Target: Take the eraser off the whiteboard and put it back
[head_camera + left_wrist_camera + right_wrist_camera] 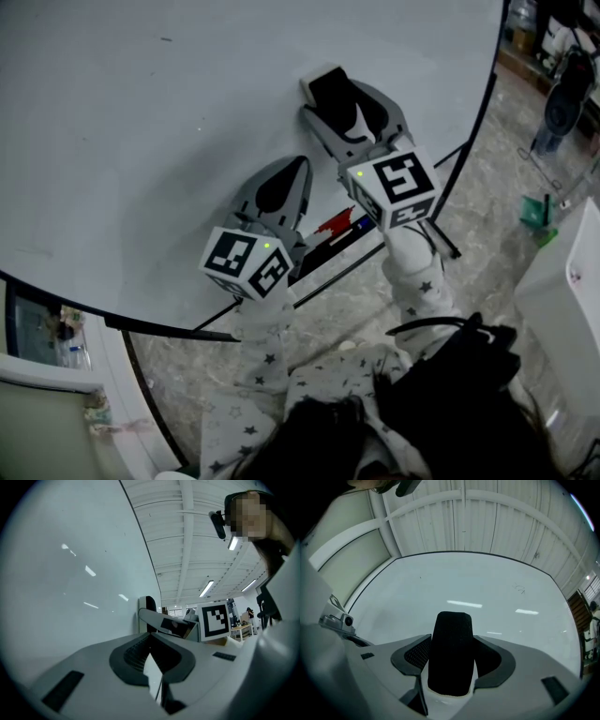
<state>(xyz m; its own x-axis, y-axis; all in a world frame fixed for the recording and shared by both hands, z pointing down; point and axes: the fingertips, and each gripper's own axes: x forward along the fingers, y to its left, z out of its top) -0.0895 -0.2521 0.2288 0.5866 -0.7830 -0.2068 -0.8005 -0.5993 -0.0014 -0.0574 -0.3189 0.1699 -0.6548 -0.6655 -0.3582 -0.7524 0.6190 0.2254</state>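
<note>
The eraser point(328, 86), black felt on a white body, sits flat against the whiteboard point(141, 141). My right gripper point(345, 105) reaches up to it with one jaw on each side of its lower half. In the right gripper view the eraser point(452, 648) fills the gap of the right gripper point(452, 639); the pads lie close along its sides and I see no squeeze. My left gripper point(286, 173) hangs lower left against the board, shut and empty. In the left gripper view the left gripper point(152, 637) has its pads together, and beyond it is the eraser point(147, 604).
A marker ledge point(319, 246) runs along the board's lower edge with a red marker point(333, 225) on it. The board's black frame point(483, 103) curves down the right. A white cabinet point(562, 300) and a green item point(534, 211) stand on the stone floor at right.
</note>
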